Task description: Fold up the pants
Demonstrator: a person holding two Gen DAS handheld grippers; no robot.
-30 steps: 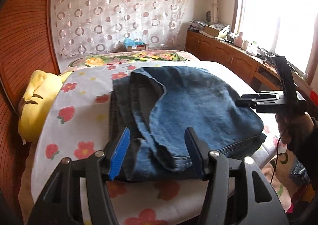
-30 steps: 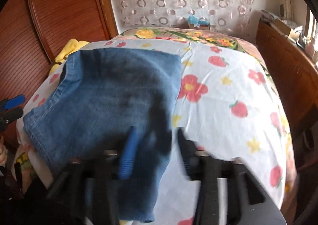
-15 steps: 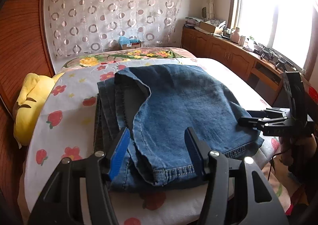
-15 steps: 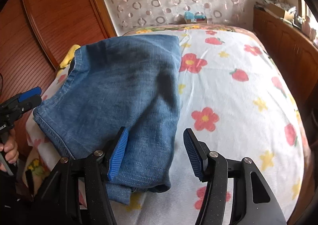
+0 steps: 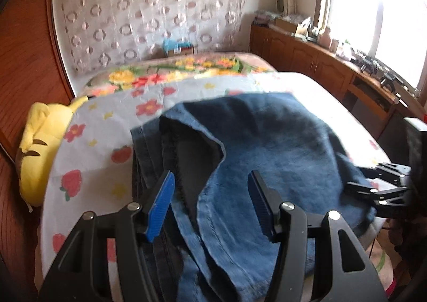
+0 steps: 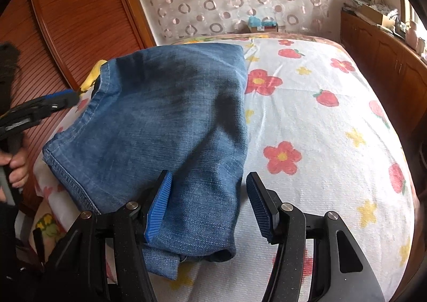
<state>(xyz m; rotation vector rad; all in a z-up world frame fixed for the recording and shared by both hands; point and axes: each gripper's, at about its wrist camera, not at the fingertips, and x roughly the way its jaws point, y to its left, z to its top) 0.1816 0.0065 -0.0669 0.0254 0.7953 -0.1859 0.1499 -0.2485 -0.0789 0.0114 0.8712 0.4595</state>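
Note:
Blue denim pants (image 5: 272,147) lie folded in a loose stack on the flowered bed sheet (image 5: 106,126), with hem edges and a dark inner layer showing at the near left. My left gripper (image 5: 210,203) is open and empty, hovering just over the near hems. In the right wrist view the pants (image 6: 165,120) lie at the left of the sheet (image 6: 333,142). My right gripper (image 6: 208,206) is open and empty over the pants' near right corner. It also shows in the left wrist view (image 5: 373,190) at the pants' right edge. The left gripper appears at the left of the right wrist view (image 6: 48,104).
A yellow plush toy (image 5: 42,147) lies at the bed's left edge by the wooden wall panel (image 6: 74,16). A wooden cabinet (image 5: 320,67) with clutter runs under the window on the right. A floral blanket (image 5: 170,72) lies at the far end of the bed.
Both grippers have moved in lower and closer over the pants. The right gripper has shifted slightly toward the near right corner. Both stay open; the pants have not moved.

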